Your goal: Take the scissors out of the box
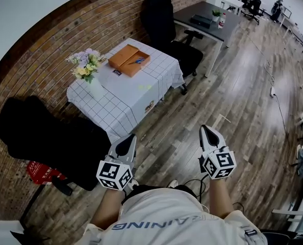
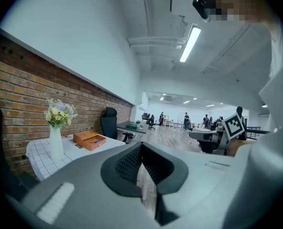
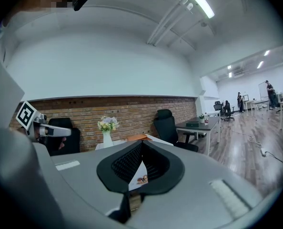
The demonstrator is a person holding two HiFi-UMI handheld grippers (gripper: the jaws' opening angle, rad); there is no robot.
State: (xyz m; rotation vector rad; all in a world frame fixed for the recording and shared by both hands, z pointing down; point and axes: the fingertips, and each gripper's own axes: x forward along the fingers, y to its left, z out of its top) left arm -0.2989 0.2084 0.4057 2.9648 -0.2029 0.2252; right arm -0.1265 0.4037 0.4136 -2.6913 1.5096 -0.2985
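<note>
Head view showed the scissors (image 1: pixel 139 60) only as a small bluish streak lying inside the open orange box (image 1: pixel 127 60) on the desk (image 1: pixel 116 103) — too small for me to read which way the blades pointed or how the long axis ran. I judged them light, stiff and slick on the blades, so I'd pinch across the handles or near the pivot. A vase of flowers (image 1: pixel 90 73) stood beside the box. Both closed and empty, the left hand-held gripper (image 1: pixel 131 138) and right hand-held gripper (image 1: pixel 204 128) hung well apart from the desk.
</note>
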